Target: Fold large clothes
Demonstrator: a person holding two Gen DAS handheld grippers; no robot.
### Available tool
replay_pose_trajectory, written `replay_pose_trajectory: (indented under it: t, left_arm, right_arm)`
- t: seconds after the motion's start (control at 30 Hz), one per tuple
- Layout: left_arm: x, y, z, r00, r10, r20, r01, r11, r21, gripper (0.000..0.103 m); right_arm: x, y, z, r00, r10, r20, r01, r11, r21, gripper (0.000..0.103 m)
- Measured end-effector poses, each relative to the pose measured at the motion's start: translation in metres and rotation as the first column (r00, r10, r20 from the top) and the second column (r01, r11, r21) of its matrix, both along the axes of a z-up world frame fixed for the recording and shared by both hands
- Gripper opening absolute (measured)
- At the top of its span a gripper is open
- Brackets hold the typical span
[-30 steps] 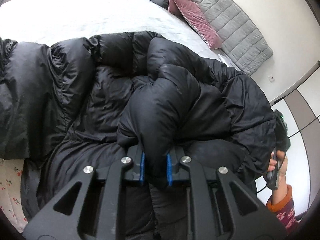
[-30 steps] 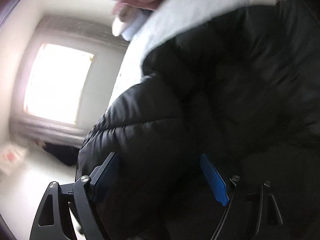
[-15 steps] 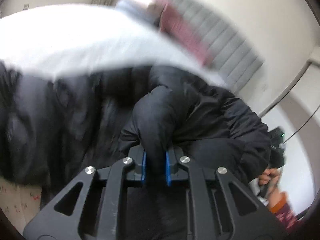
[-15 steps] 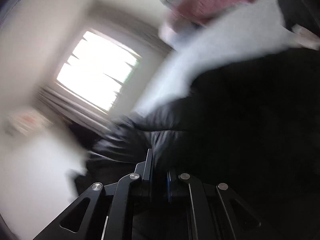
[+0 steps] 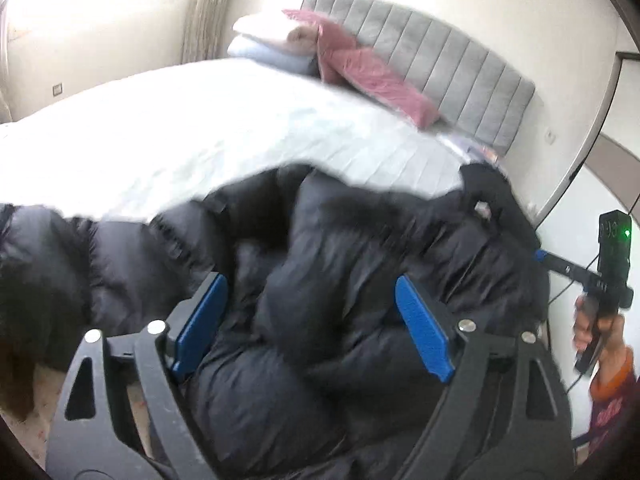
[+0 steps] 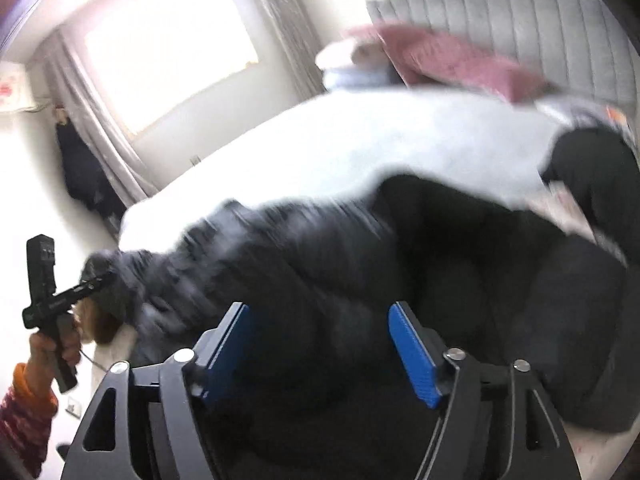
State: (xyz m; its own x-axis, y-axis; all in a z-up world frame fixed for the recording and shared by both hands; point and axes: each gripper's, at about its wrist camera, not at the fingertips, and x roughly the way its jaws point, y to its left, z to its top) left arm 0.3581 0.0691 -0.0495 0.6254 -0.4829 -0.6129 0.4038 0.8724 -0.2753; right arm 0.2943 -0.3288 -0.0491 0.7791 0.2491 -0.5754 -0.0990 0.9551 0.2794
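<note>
Left wrist view first: the left gripper [image 5: 308,320] hangs over a black puffer coat [image 5: 340,280] that lies bunched across the near side of the bed [image 5: 240,132]. Its jaws are opening, and the blue pads [image 5: 424,328] stand wide with a fat fold of the coat bulging up between them; neither pad presses on the fabric. The coat runs across the whole width of the shot, one end trailing off to the left and the other heaped at the right by the bed's edge. Beyond it sits bare white quilted bedding, then a pink cushion [image 5: 360,76] and pale pillows [image 5: 268,40] against a grey padded headboard [image 5: 440,64]. At far right, the person's right hand [image 5: 600,328] grips the handle of the other tool.

Over to the right wrist view, smeared with motion blur: the right gripper [image 6: 324,348] has its jaws opening too, blue pads well apart above the dark mass of the coat, nothing pinched. At lower left the left hand [image 6: 56,344], with an orange cuff [image 6: 28,388] at its wrist, holds its tool against the coat's end. A bright window [image 6: 168,40] with a grey curtain [image 6: 288,20] fills the back wall.
</note>
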Motion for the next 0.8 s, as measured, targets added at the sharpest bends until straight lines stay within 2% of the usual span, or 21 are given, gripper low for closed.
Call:
replay_pose_trajectory:
  t: [0.07, 0.17, 0.2, 0.33, 0.43, 0.5, 0.57, 0.67, 0.8]
  left_arm:
    - [0.005, -0.022, -0.001, 0.999, -0.043, -0.006, 0.043, 0.999, -0.028, 0.087]
    - [0.002, -0.062, -0.021, 0.994, -0.111, -0.013, 0.111, 0.994, 0.010, 0.087]
    - [0.000, -0.065, -0.029, 0.993, -0.119, -0.021, 0.119, 0.992, 0.028, 0.087]
    - [-0.007, -0.080, -0.095, 0.985, -0.143, -0.095, 0.156, 0.977, 0.143, 0.088]
    - [-0.019, -0.085, -0.110, 0.983, -0.170, -0.070, 0.181, 0.962, 0.203, 0.088]
    - [-0.019, -0.088, -0.101, 0.984, -0.157, -0.086, 0.172, 0.960, 0.222, 0.088]
    - [-0.018, -0.089, -0.089, 0.984, -0.152, -0.088, 0.168, 0.961, 0.218, 0.088]
    - [-0.023, -0.088, -0.063, 0.987, -0.153, -0.050, 0.160, 0.968, 0.196, 0.088]
    - [-0.033, -0.097, -0.035, 0.982, -0.188, 0.008, 0.185, 0.971, 0.155, 0.089]
  right_arm:
    - [-0.003, 0.028, 0.006, 0.999, 0.012, 0.033, -0.011, 1.000, -0.012, 0.076]
    - [0.007, 0.049, -0.005, 0.999, 0.040, 0.025, -0.039, 0.999, -0.032, 0.076]
    - [0.017, 0.054, -0.020, 0.999, 0.043, 0.004, -0.043, 0.998, -0.054, 0.076]
    - [0.027, 0.072, -0.088, 0.992, 0.001, -0.129, -0.028, 0.979, -0.201, 0.077]
    - [0.032, 0.084, -0.118, 0.987, -0.023, -0.157, -0.021, 0.963, -0.268, 0.080]
    - [0.030, 0.084, -0.111, 0.986, -0.024, -0.166, -0.021, 0.965, -0.261, 0.081]
    - [0.023, 0.080, -0.093, 0.987, -0.010, -0.160, -0.025, 0.976, -0.216, 0.081]
    - [0.001, 0.052, -0.069, 0.993, -0.003, -0.121, -0.013, 0.992, -0.128, 0.083]
    - [-0.030, 0.015, -0.054, 0.993, -0.045, -0.111, 0.040, 0.998, -0.051, 0.086]
